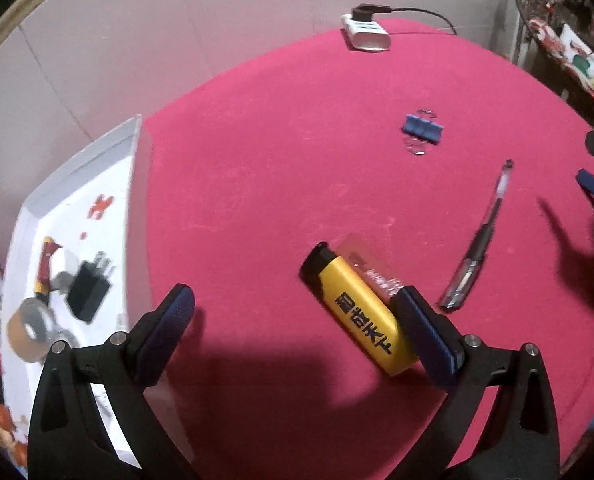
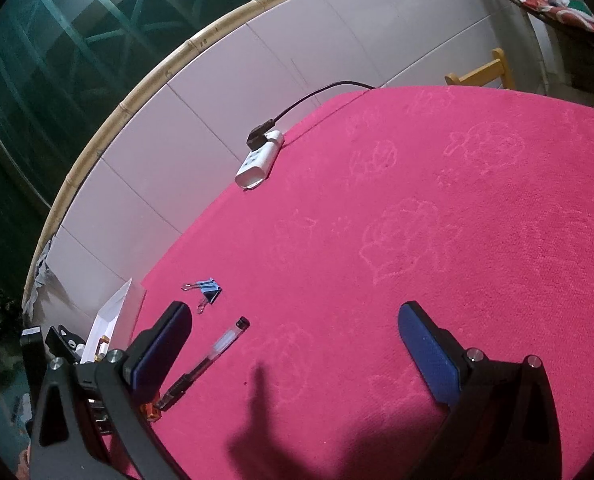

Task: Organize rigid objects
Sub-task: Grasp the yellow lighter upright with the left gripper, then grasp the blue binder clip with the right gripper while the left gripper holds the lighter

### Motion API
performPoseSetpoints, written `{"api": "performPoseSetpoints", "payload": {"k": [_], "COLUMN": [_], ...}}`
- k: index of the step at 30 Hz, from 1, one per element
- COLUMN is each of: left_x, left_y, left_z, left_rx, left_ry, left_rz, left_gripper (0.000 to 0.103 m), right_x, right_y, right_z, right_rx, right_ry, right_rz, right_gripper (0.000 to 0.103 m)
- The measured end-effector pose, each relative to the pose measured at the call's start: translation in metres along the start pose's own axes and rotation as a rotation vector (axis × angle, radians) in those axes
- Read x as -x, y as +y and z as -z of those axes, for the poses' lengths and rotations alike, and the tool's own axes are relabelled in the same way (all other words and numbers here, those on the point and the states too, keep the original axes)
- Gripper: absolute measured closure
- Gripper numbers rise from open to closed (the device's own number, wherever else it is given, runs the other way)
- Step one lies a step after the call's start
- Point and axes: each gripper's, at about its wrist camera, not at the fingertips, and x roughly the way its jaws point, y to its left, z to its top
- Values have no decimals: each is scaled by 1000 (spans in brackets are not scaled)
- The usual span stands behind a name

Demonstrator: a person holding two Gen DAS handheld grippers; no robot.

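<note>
The yellow lighter (image 1: 357, 312) lies flat on the pink-covered counter (image 1: 277, 160), slanting from far-left to near-right, its black cap at the far end and black characters printed along its side. Something clear and pinkish sits just behind it; I can't tell what it is. The left tongs (image 1: 297, 320) hang spread wide and grip nothing, the right finger touching or just beside the lighter's near end and the left finger well apart from it.

My worry is that the lighter sits off to one side of the gap, so closing now would likely shove it sideways or pinch only a corner, and the smooth body could skid on the cloth or twist out. The clear piece could get caught too.

The white tray (image 1: 135, 208) at the left already holds a black plug adapter (image 1: 91, 292) and a tape roll (image 1: 27, 332). A blue binder clip (image 1: 423, 130) and a pen (image 1: 477, 240) lie farther right. The right tongs (image 2: 293, 344) are also spread open and empty over bare cloth, the pen near their left finger
</note>
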Motion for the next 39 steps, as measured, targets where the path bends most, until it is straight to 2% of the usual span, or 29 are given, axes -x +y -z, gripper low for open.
{"api": "performPoseSetpoints", "payload": {"k": [2, 3, 4, 8, 11, 13, 15, 17, 23, 27, 29, 30, 31, 36, 37, 39], "left_x": [2, 2, 1, -10, -13, -17, -16, -17, -15, -12, -3, -2, 0, -5, -3, -1], "left_y": [2, 4, 6, 1, -5, -7, -9, -10, 0, -2, 2, 3, 3, 6, 8, 11], "left_z": [4, 6, 7, 7, 0, -9, -8, -8, 0, 5, 15, 18, 20, 19, 21, 23], "left_rx": [-39, -49, -45, -30, -46, -30, -39, -28, 70, 80, 92, 100, 106, 155, 162, 176], "left_ry": [-15, -12, -4, 38, 15, 19, 13, 12, 15, -9, -30, -38, -46, -53, -55, -62], "left_rz": [-114, -148, -143, -12, 30, 94, 87, 98, 175, 176, 176, 179, 182, 210, 217, 225], "left_gripper": [1, 1, 1, 1, 12, 48, 59, 62, 62, 60, 61, 68, 80, 80, 80, 80], "right_x": [0, 0, 0, -1, -1, -1, -1, -1, -4, -10, -19, -29, -35, -89, -96, -111], "right_y": [0, 0, 0, 1, 0, 1, 1, 1, 5, 32, 55, 70, 78, 118, 122, 131], "right_z": [0, 0, 0, 0, 0, 1, 1, 1, -1, -10, -16, -19, -19, -5, -1, 4], "right_rx": [0, 1, 2, 7, 5, 6, 6, 7, 30, 146, 239, 306, 342, 565, 604, 670], "right_ry": [-1, -1, 1, 6, 3, 3, 3, 4, 19, 28, 66, 100, 111, 227, 238, 267], "right_rz": [-2, -1, 1, 6, 2, 3, 3, 5, -21, -45, -49, -33, -21, 8, 15, 24], "right_gripper": [0, 0, 0, 0, 0, 0, 0, 0, 0, 0, 0, 0, 0, 0, 1, 14]}}
